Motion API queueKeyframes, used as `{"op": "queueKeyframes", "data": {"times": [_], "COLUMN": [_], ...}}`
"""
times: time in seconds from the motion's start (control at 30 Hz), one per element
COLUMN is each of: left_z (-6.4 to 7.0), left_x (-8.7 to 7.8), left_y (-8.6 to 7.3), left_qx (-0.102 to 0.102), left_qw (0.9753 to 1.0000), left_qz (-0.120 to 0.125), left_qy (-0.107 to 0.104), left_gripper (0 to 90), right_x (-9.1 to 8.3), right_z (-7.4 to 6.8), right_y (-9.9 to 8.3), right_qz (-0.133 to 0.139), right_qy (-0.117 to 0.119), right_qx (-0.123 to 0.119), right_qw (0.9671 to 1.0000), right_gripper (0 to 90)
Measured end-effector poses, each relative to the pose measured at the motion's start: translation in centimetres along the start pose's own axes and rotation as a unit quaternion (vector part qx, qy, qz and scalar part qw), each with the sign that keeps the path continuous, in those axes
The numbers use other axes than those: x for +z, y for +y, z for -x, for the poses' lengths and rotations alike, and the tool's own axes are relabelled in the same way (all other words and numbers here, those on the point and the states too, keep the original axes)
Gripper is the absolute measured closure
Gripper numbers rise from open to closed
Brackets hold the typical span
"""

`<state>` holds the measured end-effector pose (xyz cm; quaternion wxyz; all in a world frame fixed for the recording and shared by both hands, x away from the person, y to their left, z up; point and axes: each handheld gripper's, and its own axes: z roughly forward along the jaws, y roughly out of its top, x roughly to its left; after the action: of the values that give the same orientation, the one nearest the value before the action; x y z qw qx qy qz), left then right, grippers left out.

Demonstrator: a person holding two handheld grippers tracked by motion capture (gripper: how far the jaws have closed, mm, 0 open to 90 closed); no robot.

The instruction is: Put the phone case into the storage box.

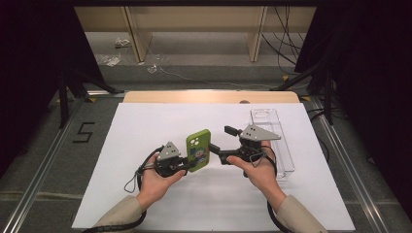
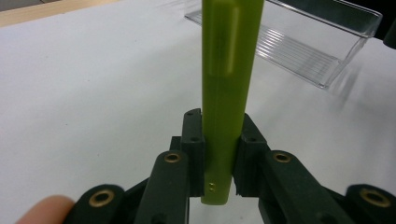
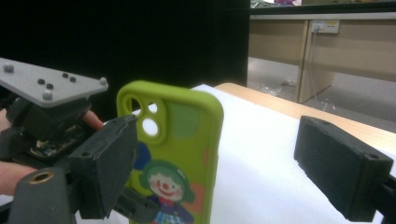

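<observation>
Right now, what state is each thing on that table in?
Green phone case: held upright off the table, empty, cartoon side facing the right tool.
Left tool: shut on the case's edge.
Right tool: open, jaws either side of the case.
Clear tray: empty, lying flat.

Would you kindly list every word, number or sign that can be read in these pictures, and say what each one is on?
"5": black mark on the grey floor left of the table.
Green phone case: a clown picture, no readable words.
Wall socket behind the table: too blurred to read.
Nothing else legible.
</observation>
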<state>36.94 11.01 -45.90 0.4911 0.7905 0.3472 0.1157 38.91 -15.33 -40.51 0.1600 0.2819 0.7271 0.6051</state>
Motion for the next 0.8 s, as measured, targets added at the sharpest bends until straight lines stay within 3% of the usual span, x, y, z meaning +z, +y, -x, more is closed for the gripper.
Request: {"op": "queueKeyframes", "data": {"times": [0.8], "left_z": [0.37], "left_x": [0.72], "left_y": [0.67], "left_qx": [-0.012], "left_qw": [0.9998], "left_qz": [0.010], "left_qy": [0.012], "left_gripper": [77.1], "right_x": [0.31], "right_z": [-0.18], "right_y": [-0.36], "right_qz": [0.002], "right_qy": [-0.014], "right_qx": [0.005], "right_qw": [0.9999], "right_gripper": [11.5]}}
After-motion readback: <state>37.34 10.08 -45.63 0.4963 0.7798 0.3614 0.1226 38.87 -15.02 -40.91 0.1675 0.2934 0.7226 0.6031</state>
